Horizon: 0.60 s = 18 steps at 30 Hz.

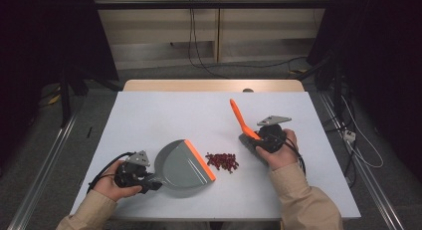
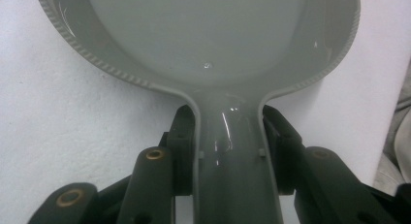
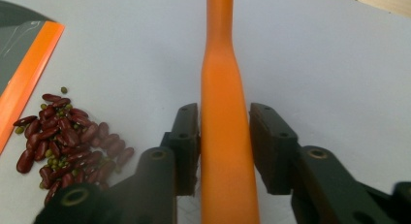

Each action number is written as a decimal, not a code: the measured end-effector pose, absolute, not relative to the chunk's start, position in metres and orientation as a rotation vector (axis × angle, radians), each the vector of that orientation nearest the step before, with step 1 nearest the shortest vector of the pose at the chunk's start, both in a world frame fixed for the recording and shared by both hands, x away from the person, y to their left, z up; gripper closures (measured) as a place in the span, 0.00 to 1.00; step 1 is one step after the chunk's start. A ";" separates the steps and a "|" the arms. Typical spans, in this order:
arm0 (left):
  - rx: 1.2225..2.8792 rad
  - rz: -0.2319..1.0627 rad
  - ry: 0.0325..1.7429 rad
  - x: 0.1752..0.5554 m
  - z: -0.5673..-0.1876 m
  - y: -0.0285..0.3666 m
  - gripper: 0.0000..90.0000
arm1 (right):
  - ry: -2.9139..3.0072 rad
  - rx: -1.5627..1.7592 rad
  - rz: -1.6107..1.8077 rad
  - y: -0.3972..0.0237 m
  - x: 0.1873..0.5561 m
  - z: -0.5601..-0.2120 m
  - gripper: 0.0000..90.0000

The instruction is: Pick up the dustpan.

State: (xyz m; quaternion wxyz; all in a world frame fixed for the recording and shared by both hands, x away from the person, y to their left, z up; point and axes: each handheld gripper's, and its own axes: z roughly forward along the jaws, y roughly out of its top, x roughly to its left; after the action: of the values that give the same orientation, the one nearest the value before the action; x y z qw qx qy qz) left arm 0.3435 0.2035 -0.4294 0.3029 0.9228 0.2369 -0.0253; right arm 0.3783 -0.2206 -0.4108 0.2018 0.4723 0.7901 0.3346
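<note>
A grey dustpan [image 1: 181, 163] [image 2: 208, 40] with an orange lip lies at the front left of the white table, and my left gripper [image 1: 152, 182] [image 2: 228, 132] is shut on its handle. Just right of the lip sits a small pile of red beans [image 1: 222, 161] [image 3: 68, 136] mixed with a few green ones. The orange brush handle [image 1: 241, 119] [image 3: 225, 112] runs between the jaws of my right gripper [image 1: 253, 135] [image 3: 224, 122]. One pad lies against the handle, while a narrow gap shows at the other. The brush's grey head lies under that hand.
The white table top [image 1: 164, 115] stretches bare behind the dustpan. A wooden edge [image 1: 214, 85] runs along the back, with the floor and several cables beyond it. The table's right edge [image 1: 331, 140] is close to my right hand.
</note>
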 end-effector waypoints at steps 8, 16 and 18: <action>2.443 -0.039 0.619 0.341 -0.429 0.203 0.68 | 2.224 1.367 0.879 -0.223 0.378 -0.407 0.67; 2.450 0.042 0.616 0.337 -0.425 0.202 0.56 | 2.238 1.375 0.809 -0.215 0.377 -0.410 0.79; 2.466 0.061 0.611 0.335 -0.425 0.201 0.53 | 2.227 1.393 0.812 -0.214 0.376 -0.410 0.79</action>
State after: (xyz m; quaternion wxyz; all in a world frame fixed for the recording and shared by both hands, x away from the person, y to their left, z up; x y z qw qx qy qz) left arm 0.3349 0.2007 -0.4247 0.2958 0.9269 0.2299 0.0228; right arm 0.3761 -0.2137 -0.4099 0.1947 0.4970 0.7945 0.2896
